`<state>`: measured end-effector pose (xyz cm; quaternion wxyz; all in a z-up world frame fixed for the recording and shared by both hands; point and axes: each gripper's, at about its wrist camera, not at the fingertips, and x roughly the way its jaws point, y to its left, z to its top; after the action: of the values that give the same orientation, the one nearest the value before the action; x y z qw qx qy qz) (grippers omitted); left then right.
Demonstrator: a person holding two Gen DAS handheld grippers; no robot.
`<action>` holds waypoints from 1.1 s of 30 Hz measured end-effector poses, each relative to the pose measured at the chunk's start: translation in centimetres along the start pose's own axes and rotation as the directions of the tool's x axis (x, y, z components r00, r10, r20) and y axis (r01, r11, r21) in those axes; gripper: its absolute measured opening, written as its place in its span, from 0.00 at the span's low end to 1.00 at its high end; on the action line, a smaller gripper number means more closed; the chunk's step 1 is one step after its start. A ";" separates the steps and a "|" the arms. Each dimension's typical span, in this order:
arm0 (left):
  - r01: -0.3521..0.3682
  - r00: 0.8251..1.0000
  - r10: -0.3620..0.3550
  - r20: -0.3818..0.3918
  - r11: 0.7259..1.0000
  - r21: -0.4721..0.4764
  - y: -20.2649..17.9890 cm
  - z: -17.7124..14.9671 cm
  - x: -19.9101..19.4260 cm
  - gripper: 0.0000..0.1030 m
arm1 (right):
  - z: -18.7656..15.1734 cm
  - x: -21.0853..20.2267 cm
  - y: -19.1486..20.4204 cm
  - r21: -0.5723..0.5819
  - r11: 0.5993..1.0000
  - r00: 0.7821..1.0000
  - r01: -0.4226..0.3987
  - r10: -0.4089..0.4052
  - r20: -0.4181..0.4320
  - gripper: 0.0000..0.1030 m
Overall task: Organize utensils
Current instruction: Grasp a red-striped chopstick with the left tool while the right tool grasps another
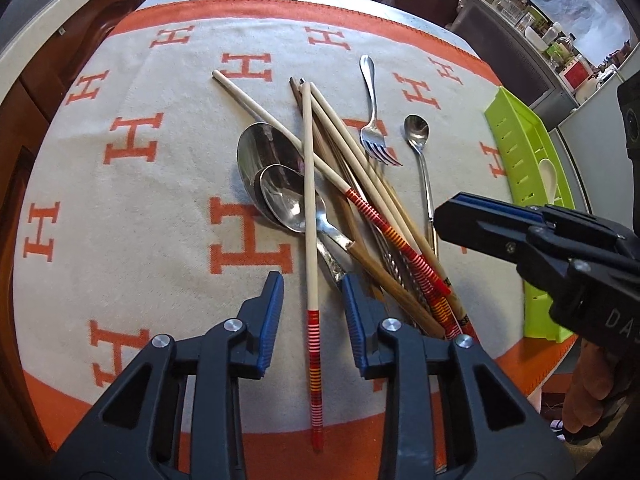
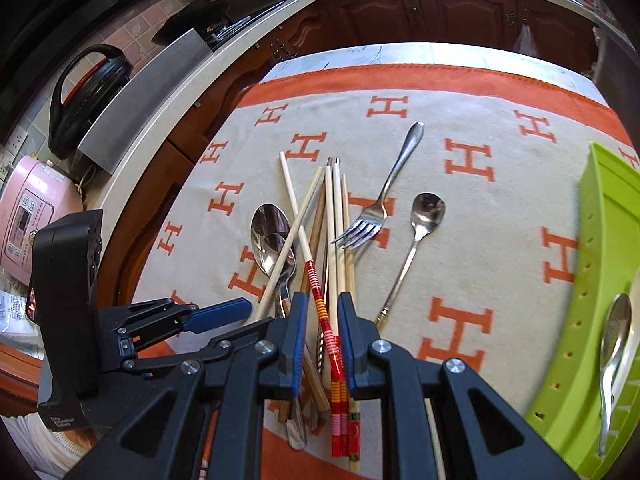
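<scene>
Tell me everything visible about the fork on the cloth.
The fork looks like polished metal, four tines and a slim handle widening to a rounded end. It lies flat on the cloth, handle pointing to the far edge, tines toward the camera, resting against the chopsticks, which its tines seem to overlap. Neither tongs touch it.

A home kitchen is showing here. A pale countertop [image 2: 168, 120] is curving around the cloth-covered table [image 2: 460, 184], with dark wooden cabinet doors [image 2: 452, 12] running beneath it. On that countertop a pink rice cooker [image 2: 28, 216] is sitting beside a black-handled pot [image 2: 88, 92], and farther along it jars and bottles [image 1: 532, 20] are crowding together.
</scene>
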<state>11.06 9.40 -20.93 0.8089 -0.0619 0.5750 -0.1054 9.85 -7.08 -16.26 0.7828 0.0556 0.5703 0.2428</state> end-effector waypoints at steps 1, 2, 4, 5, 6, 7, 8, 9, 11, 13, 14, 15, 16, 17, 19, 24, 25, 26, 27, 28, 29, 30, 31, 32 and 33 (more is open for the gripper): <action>0.000 1.000 0.000 0.001 1.000 0.001 0.0 0.0 -0.1 0.26 | 0.1 0.2 0.1 -0.004 1.000 1.000 0.001 -0.001 -0.001 0.15; 0.005 1.000 -0.005 0.003 1.000 0.000 0.1 0.1 0.0 0.24 | 0.2 0.4 0.2 -0.011 1.000 1.000 0.003 -0.003 -0.004 0.15; 0.014 1.000 -0.014 0.005 1.000 -0.007 0.1 0.3 0.1 0.22 | 0.3 0.8 0.4 -0.019 1.000 1.000 0.003 -0.004 -0.008 0.15; 0.024 1.000 -0.024 0.005 1.000 -0.008 0.1 0.4 0.2 0.17 | 0.4 1.0 0.5 -0.025 1.000 1.000 0.005 -0.006 -0.012 0.15; 0.038 0.999 -0.038 0.004 0.999 -0.008 0.0 0.5 0.2 0.10 | 0.4 1.3 0.7 -0.034 0.999 1.000 0.008 -0.009 -0.017 0.15; 0.051 0.999 -0.051 0.003 0.999 -0.008 0.0 0.5 0.2 0.06 | 0.5 1.6 0.8 -0.043 0.999 1.000 0.010 -0.011 -0.023 0.15; 0.051 0.999 -0.051 0.004 0.999 -0.003 -0.2 0.6 0.2 0.04 | 0.6 1.9 1.0 -0.053 0.999 1.000 0.013 -0.015 -0.027 0.15; 0.042 0.999 -0.042 0.007 0.999 0.001 -0.3 0.6 0.2 0.04 | 0.7 2.1 1.1 -0.060 0.998 0.999 0.017 -0.018 -0.031 0.15; 0.041 0.999 -0.041 0.009 0.999 0.006 -0.4 0.5 0.1 0.04 | 0.8 2.5 1.3 -0.076 0.997 0.999 0.023 -0.026 -0.039 0.15; 0.040 0.999 -0.040 0.009 0.999 0.001 -0.1 0.4 0.0 0.04 | 0.9 2.9 1.6 -0.092 0.995 0.998 0.027 -0.032 -0.046 0.15; 0.038 0.999 -0.038 0.006 0.999 -0.003 0.1 0.3 0.0 0.04 | 1.0 3.1 1.8 -0.100 0.994 0.998 0.031 -0.036 -0.049 0.15; 0.033 0.999 -0.033 0.004 0.999 -0.010 0.4 0.1 -0.1 0.04 | 1.0 3.3 1.9 -0.112 0.993 0.998 0.036 -0.042 -0.053 0.15; 0.031 1.000 -0.031 0.002 0.999 -0.023 0.7 0.0 -0.2 0.04 | 1.0 3.5 2.0 -0.122 0.992 0.997 0.044 -0.051 -0.056 0.15; 0.035 0.999 -0.035 0.001 0.999 -0.031 1.1 -0.2 -0.3 0.04 | 1.1 3.7 2.0 -0.127 0.991 0.997 0.048 -0.056 -0.058 0.15; 0.041 0.999 -0.041 0.005 0.998 -0.042 1.6 -0.5 -0.6 0.04 | 1.2 4.1 2.2 -0.141 0.988 0.995 0.060 -0.069 -0.065 0.15; 0.046 0.998 -0.045 0.033 0.997 -0.056 2.4 -0.7 -2.0 0.04 | 1.4 5.1 2.7 -0.185 0.979 0.992 0.088 -0.103 -0.072 0.14; 0.048 0.998 -0.046 0.037 0.997 -0.060 2.5 -0.7 -2.3 0.04 | 1.5 5.1 2.8 -0.191 0.978 0.992 0.089 -0.104 -0.072 0.12; 0.051 0.998 -0.049 0.041 0.997 -0.064 2.6 -0.7 -2.5 0.04 | 1.5 5.2 2.8 -0.190 0.979 0.992 0.077 -0.093 -0.081 0.06; 0.053 0.998 -0.050 0.043 0.996 -0.068 2.7 -0.7 -2.6 0.04 | 1.5 5.3 2.7 -0.181 0.982 0.992 0.063 -0.080 -0.093 0.06; 0.056 0.998 -0.053 0.043 0.996 -0.071 2.8 -0.7 -2.7 0.04 | 1.4 5.4 2.8 -0.180 0.982 0.992 0.061 -0.079 -0.095 0.06; 0.060 0.997 -0.057 0.044 0.995 -0.074 2.9 -0.7 -2.9 0.04 | 1.3 5.3 2.9 -0.187 0.980 0.993 0.066 -0.084 -0.089 0.05; 0.063 0.997 -0.060 0.046 0.995 -0.074 2.9 -0.7 -3.0 0.04 | 1.2 5.3 2.9 -0.189 0.980 0.993 0.069 -0.086 -0.086 0.05; 0.064 0.997 -0.061 0.046 0.995 -0.074 2.9 -0.7 -3.2 0.04 | 1.1 5.2 2.9 -0.184 0.981 0.993 0.067 -0.084 -0.087 0.05; 0.064 0.997 -0.061 0.048 0.995 -0.074 2.8 -0.8 -3.3 0.04 | 1.1 5.2 2.8 -0.177 0.982 0.993 0.061 -0.077 -0.087 0.05; 0.066 0.997 -0.063 0.049 0.995 -0.074 2.8 -0.8 -3.4 0.04 | 1.0 4.8 2.7 -0.164 0.985 0.995 0.051 -0.065 -0.078 0.05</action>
<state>9.53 12.98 -18.64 0.8153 -0.1136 0.5574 -0.1081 11.05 -2.34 -19.08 0.7672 -0.0349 0.5820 0.2674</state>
